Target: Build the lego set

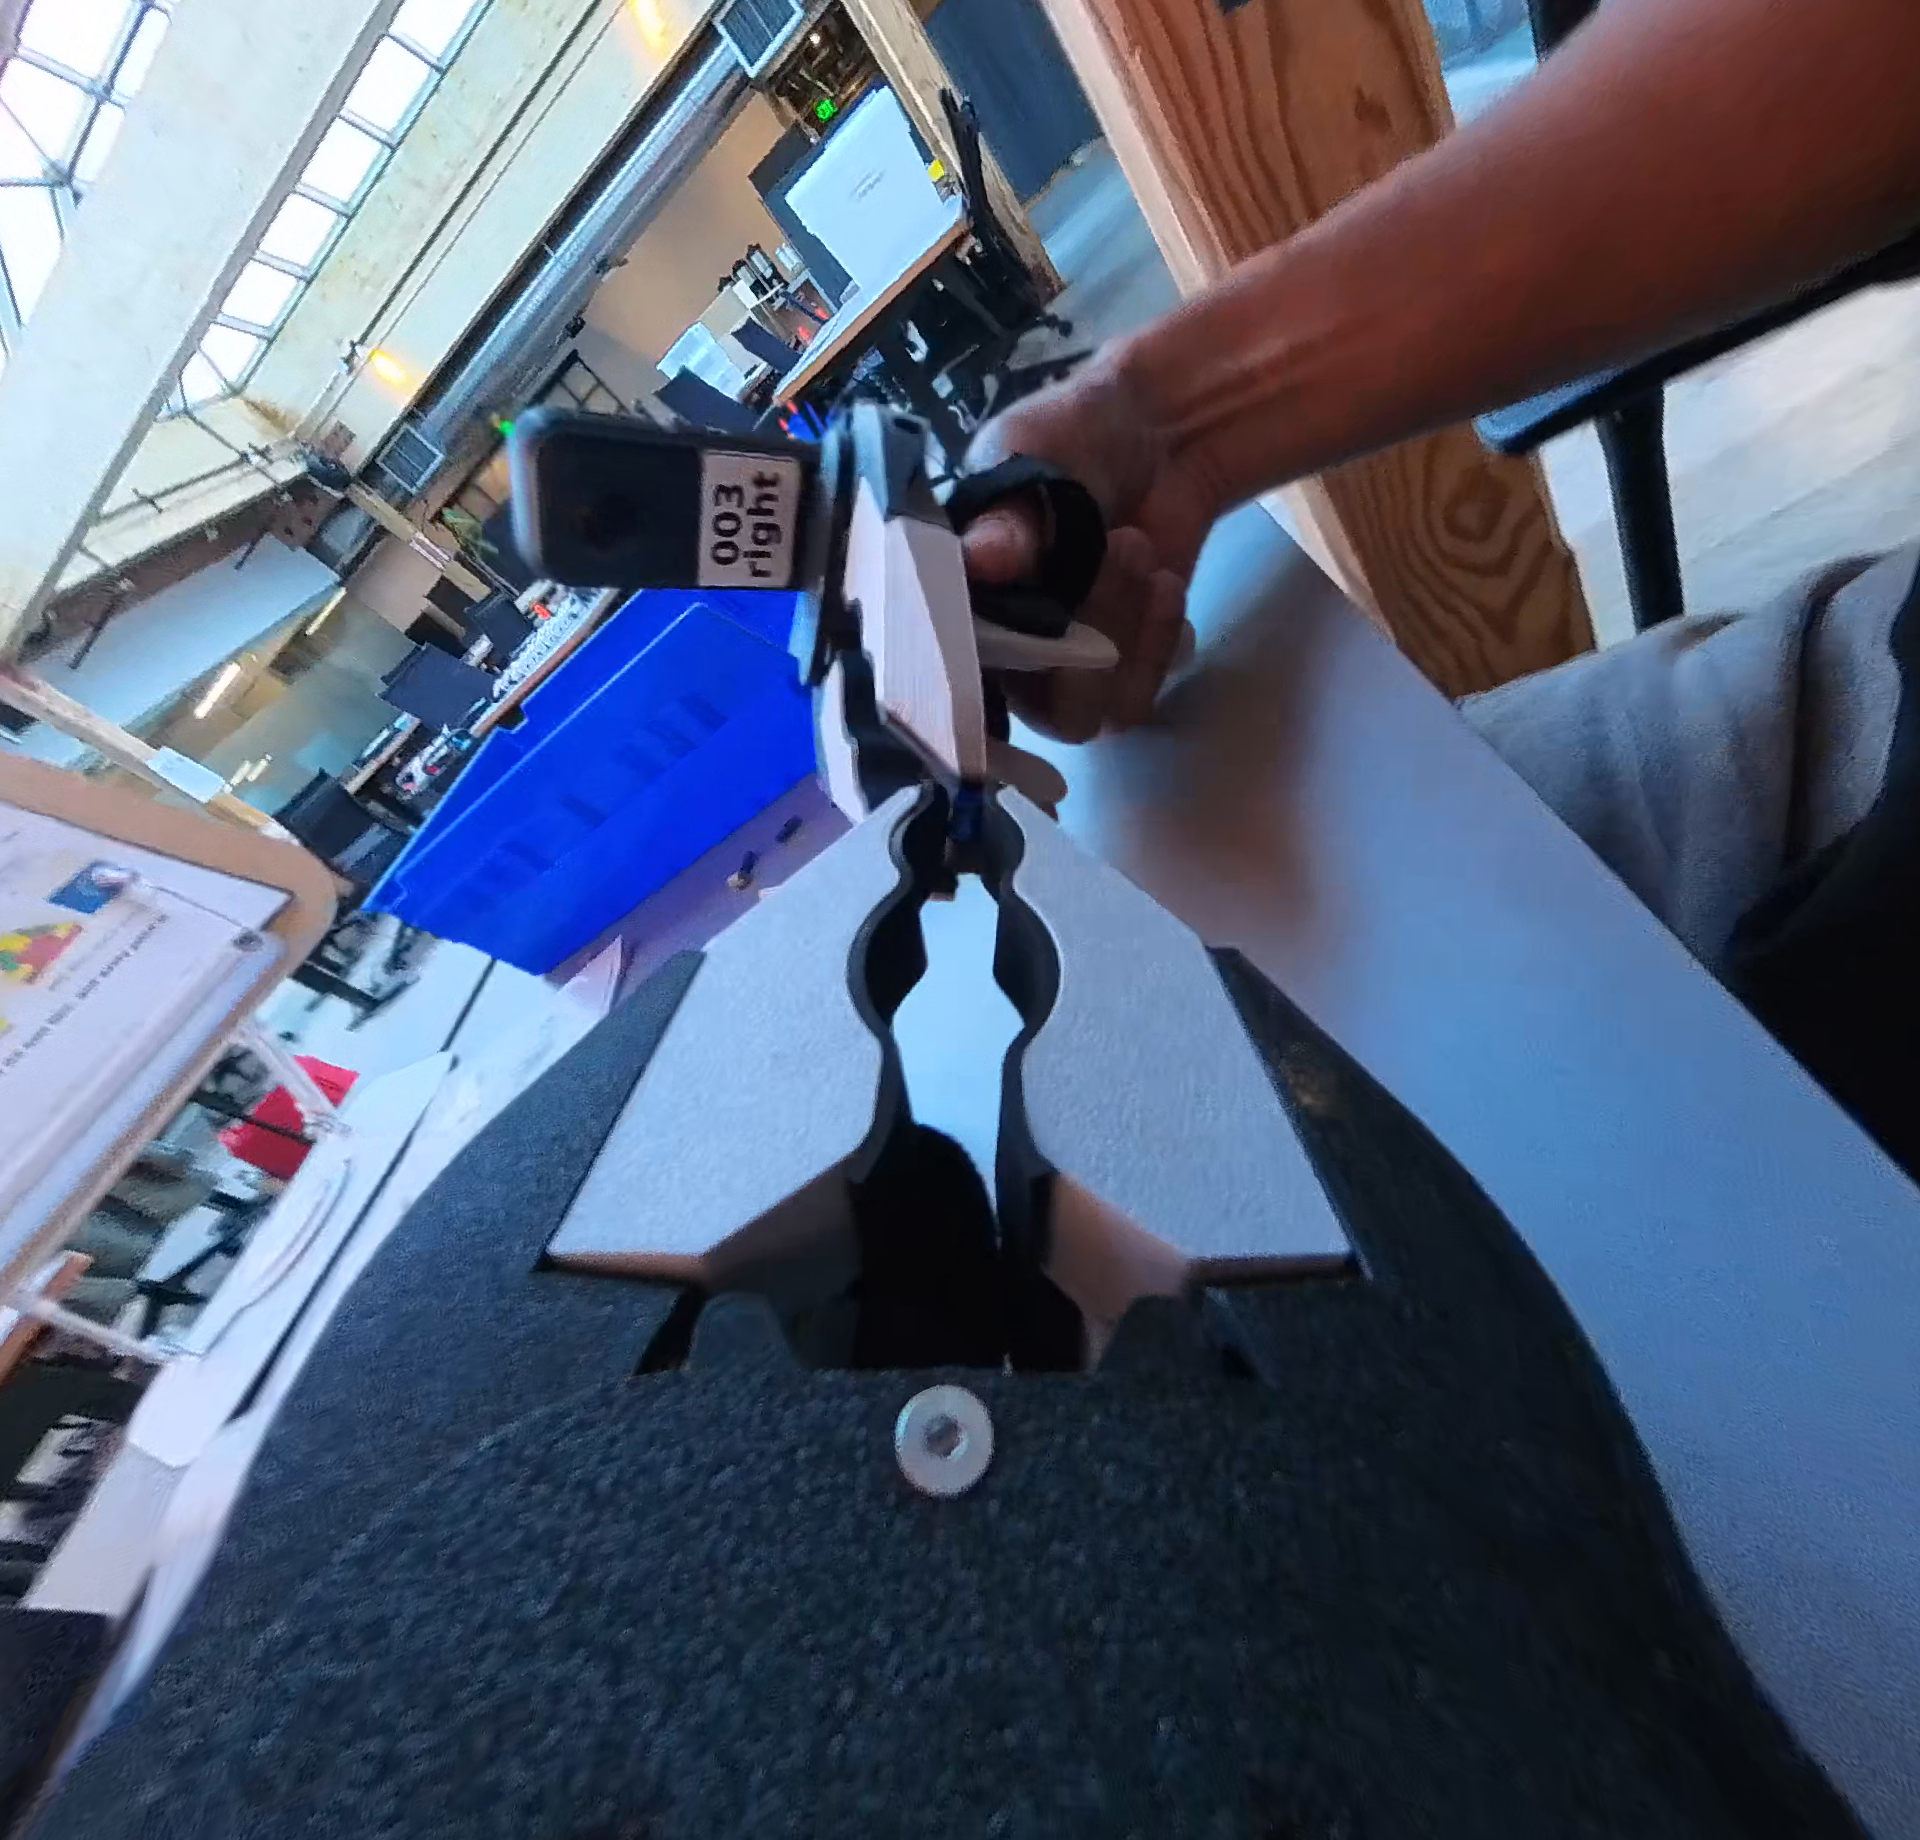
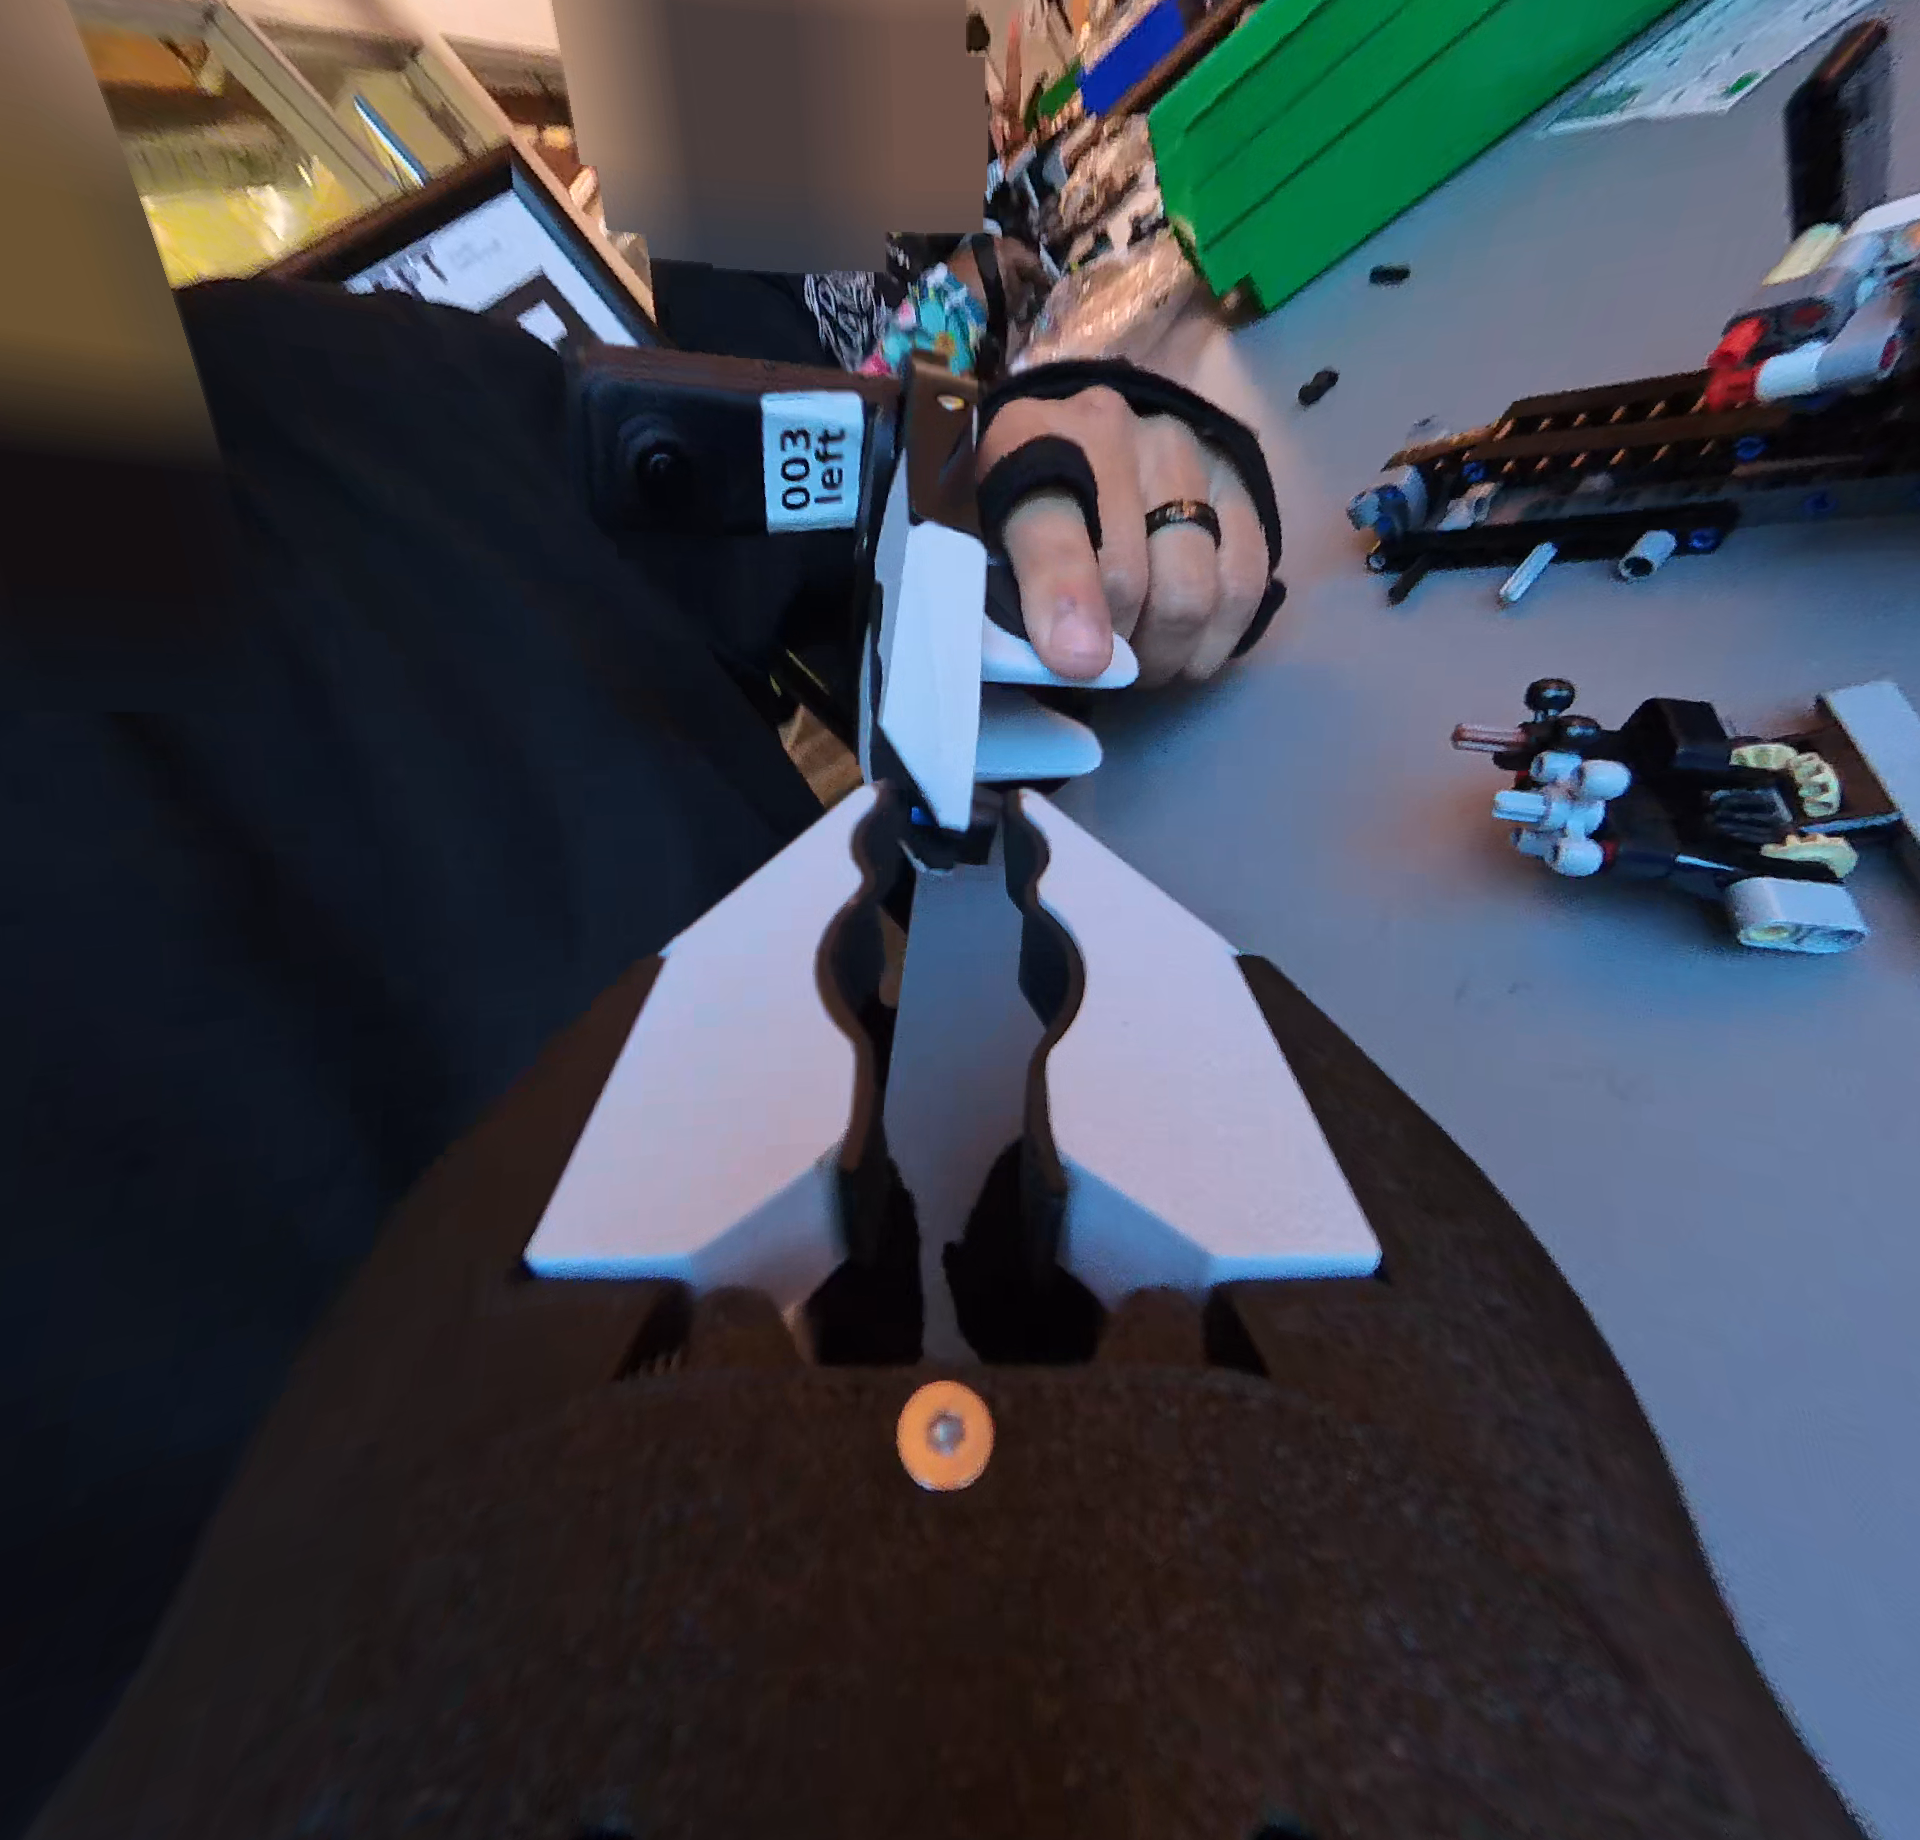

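Note:
My two grippers meet tip to tip just above the grey table (image 2: 1351, 1063). In the left wrist view, my left gripper (image 1: 961, 822) has its jaws nearly together on a small blue Lego piece (image 1: 966, 822) at the tips. The right gripper comes down onto that spot from above, held by a hand (image 1: 1101, 564). In the right wrist view, my right gripper (image 2: 945, 826) has its jaws a little apart. The left gripper's white fingertips (image 2: 940, 834) and a bit of blue (image 2: 918, 816) sit between them. What the right jaws grip is hidden.
A long black Lego chassis (image 2: 1558, 481) and a small black assembly with white connectors and tan gears (image 2: 1683, 814) lie on the table to the right, with loose pins (image 2: 1642, 554). A green bin (image 2: 1403, 76) stands behind, a blue bin (image 1: 623, 782) and an instruction sheet (image 1: 104, 959) opposite. My left and right fingertips are right by each other.

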